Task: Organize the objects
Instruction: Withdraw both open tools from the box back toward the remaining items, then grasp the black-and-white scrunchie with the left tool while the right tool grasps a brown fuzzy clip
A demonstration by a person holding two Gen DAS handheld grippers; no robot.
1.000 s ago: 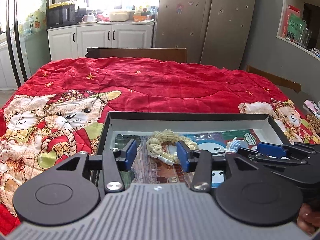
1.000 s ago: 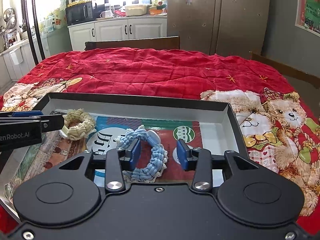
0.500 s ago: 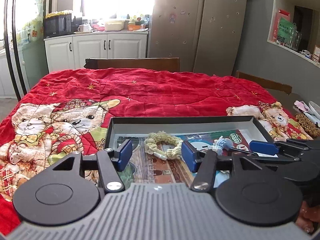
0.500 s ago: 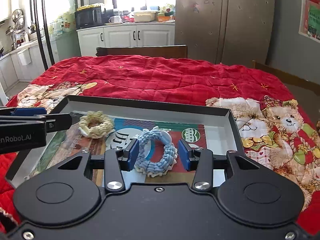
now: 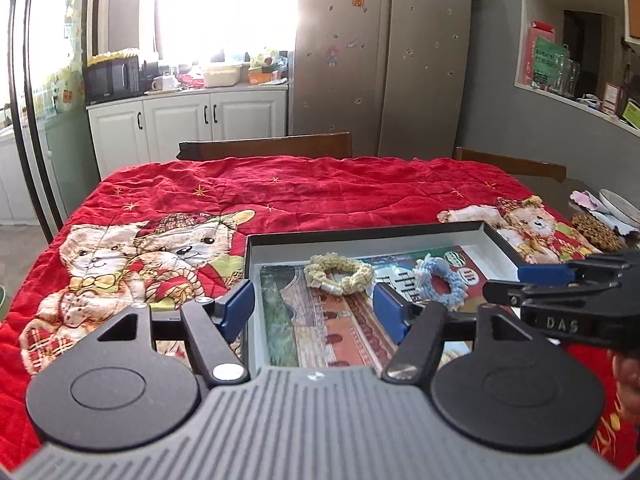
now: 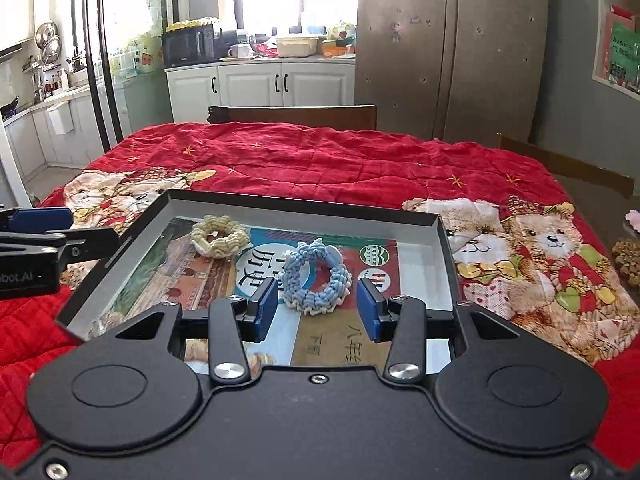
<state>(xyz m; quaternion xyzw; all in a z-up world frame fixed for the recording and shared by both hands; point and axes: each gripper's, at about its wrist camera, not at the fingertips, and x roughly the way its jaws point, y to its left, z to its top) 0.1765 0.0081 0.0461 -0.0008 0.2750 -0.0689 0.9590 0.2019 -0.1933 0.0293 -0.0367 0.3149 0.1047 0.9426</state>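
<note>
Presently both rings, cream ring (image 5: pixel 340 274) and blue ring (image 6: pixel 316 282), lie inside the tray (image 6: pixel 304 205), left claw (image 5: pixel 316 312) opening on nothing, right claw (image 6: pixel 318 312) released and empty; next, judged: withdraw clear.

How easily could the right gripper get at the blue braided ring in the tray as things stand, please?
Probably easily: the blue braided ring lies loose in the open tray just ahead of the right gripper, whose jaws are open and empty, with nothing between them.
</note>
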